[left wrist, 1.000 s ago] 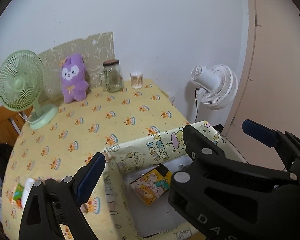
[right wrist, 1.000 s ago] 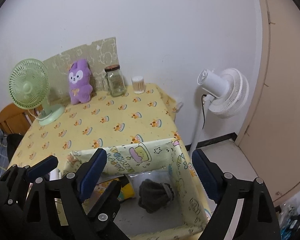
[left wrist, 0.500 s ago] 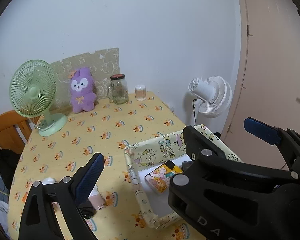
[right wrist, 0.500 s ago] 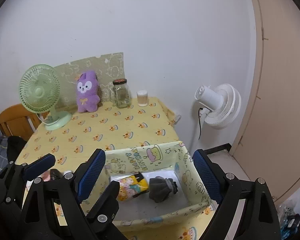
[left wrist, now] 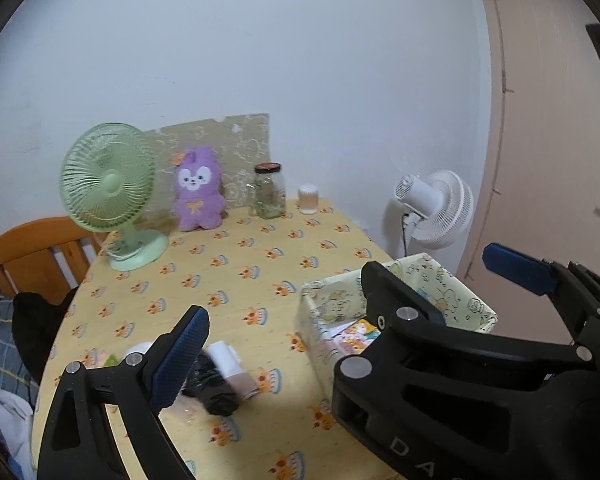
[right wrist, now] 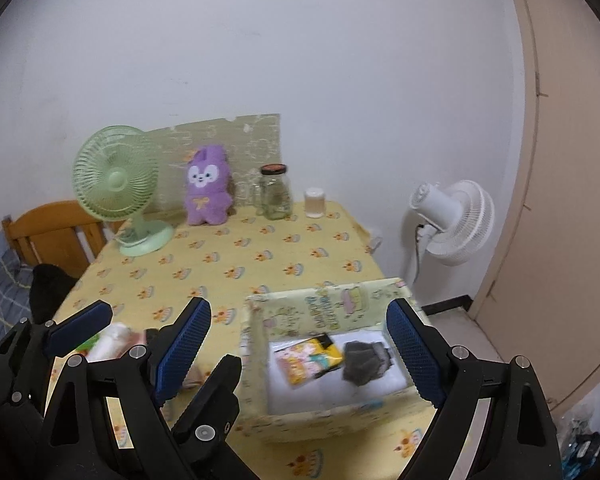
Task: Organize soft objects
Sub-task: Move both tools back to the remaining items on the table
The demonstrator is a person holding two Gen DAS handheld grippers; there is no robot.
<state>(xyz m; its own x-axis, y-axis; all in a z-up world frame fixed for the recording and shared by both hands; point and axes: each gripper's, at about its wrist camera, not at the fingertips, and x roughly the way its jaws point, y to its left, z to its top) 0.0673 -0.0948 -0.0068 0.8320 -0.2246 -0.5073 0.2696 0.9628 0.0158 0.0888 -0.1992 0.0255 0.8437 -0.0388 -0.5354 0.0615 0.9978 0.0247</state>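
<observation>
A pale yellow cartoon-print box (right wrist: 328,312) stands at the near right of the table. Inside it lie a colourful packet (right wrist: 308,360) and a dark grey soft bundle (right wrist: 364,364). Left of the box, a black bundle (left wrist: 216,388), a white roll (left wrist: 226,354) and a pinkish piece lie loose on the cloth. A purple plush (left wrist: 198,196) leans at the back. My right gripper (right wrist: 298,308) hovers open over the box's near side, holding nothing. My left gripper (left wrist: 300,320) is open above the loose items. Its right finger is hidden behind the right gripper's body.
At the back of the yellow tablecloth (left wrist: 236,264) stand a green desk fan (left wrist: 112,196), a glass jar (left wrist: 270,192) and a small white-lidded cup (left wrist: 308,200). A white floor fan (right wrist: 456,220) stands right of the table, near a door. A wooden chair (right wrist: 48,232) stands left.
Both grippers have drawn back and up from the box, which now looks smaller and farther. The loose items left of the box have come into view. Both grippers stay open.
</observation>
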